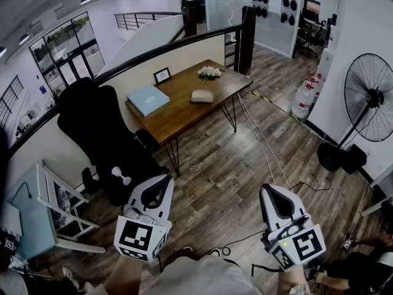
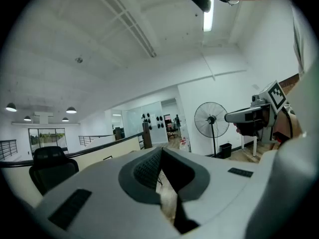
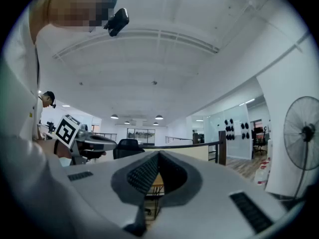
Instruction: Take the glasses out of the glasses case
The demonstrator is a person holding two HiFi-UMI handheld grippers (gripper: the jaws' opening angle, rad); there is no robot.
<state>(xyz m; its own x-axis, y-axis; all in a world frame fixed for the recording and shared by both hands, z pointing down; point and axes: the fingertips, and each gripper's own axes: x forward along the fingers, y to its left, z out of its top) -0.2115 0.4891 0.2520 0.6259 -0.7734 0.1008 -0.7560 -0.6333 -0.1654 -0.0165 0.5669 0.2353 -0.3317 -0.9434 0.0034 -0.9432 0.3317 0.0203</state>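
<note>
Both white plastic grippers, left gripper [image 1: 164, 180] and right gripper [image 1: 271, 190], are pressed together on nothing, their ribbed dark pads [image 2: 148, 169] meeting. The rounded, pale glasses case [image 1: 202, 96] lies well apart on the rectangular wooden table [image 1: 178, 113].

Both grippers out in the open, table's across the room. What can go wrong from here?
1. Cables run across the floor between the person and the table, a trip hazard on the walk over.
2. The left gripper and right gripper are both shut and empty. They must open before reaching the glasses case, or they will likely shove it.
3. The flowers sit close behind the case and may get knocked.
</note>
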